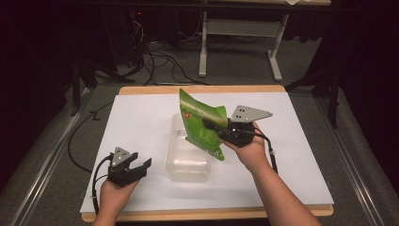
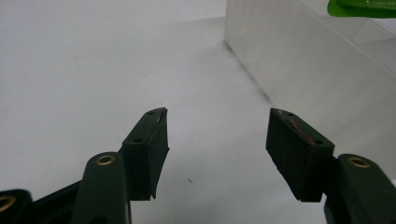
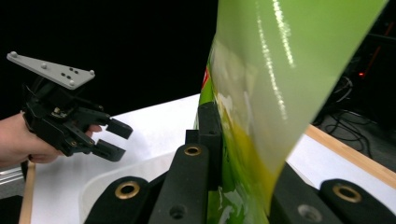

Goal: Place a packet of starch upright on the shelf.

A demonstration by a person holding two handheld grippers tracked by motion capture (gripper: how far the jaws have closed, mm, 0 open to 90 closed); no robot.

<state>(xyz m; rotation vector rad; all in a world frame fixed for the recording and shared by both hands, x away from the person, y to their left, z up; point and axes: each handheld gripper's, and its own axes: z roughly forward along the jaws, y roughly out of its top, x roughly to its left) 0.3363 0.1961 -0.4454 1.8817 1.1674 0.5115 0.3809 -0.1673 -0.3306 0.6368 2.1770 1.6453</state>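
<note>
A green snack bag (image 1: pixel 201 123) hangs tilted over a clear plastic box (image 1: pixel 187 159) in the middle of the white table. My right gripper (image 1: pixel 210 125) is shut on the bag's side and holds it above the box's far half. Up close in the right gripper view, the glossy green bag (image 3: pixel 261 93) is pinched between the black jaws of my right gripper (image 3: pixel 233 154). My left gripper (image 1: pixel 143 165) rests low at the front left, open and empty, just left of the box. Its pads (image 2: pixel 148 140) stand wide apart over bare table, with the box wall (image 2: pixel 299 56) ahead to the right.
The white sheet (image 1: pixel 141 127) covers a wooden tabletop (image 1: pixel 202 214). Beyond the table's far edge are a white desk frame (image 1: pixel 240 42) and cables (image 1: pixel 160 61) on the grey floor. Dark surroundings lie at both sides.
</note>
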